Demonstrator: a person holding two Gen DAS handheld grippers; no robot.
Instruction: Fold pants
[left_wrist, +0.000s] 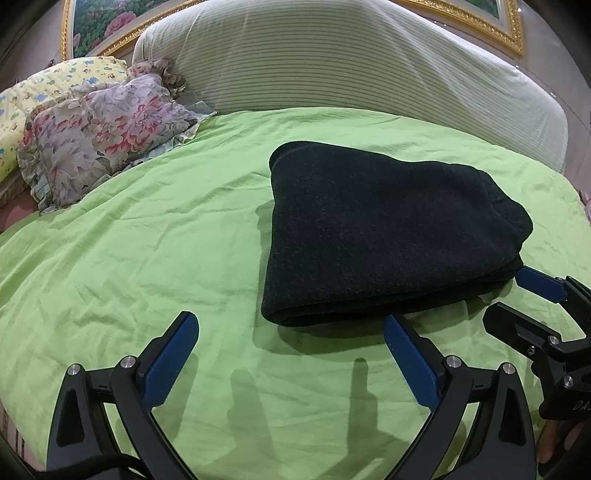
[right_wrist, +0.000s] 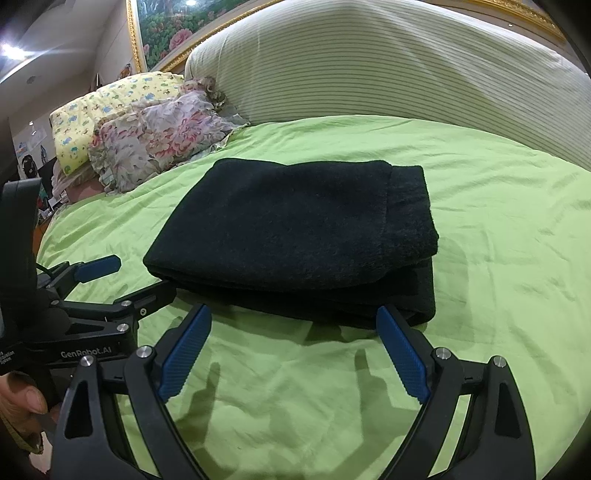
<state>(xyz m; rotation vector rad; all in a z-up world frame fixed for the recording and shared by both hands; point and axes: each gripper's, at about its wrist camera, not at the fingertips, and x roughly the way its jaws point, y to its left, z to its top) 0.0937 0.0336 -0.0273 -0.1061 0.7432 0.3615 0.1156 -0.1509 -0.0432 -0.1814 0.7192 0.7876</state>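
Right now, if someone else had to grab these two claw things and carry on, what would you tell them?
Left gripper: open, empty, low over the green sheet, just short of the pants' near edge.
Right gripper: open, empty, at the near edge too.
Pants: dark, lying in a compact, layered stack mid-bed; neither gripper holds them.
Done: the folding looks complete, several layers stacked.
Left: probably nothing, perhaps squaring the right-hand edge, where a lower layer sticks out.

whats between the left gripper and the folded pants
Only bare green sheet and shadow; the left wrist view shows the open left gripper just short of the pants.
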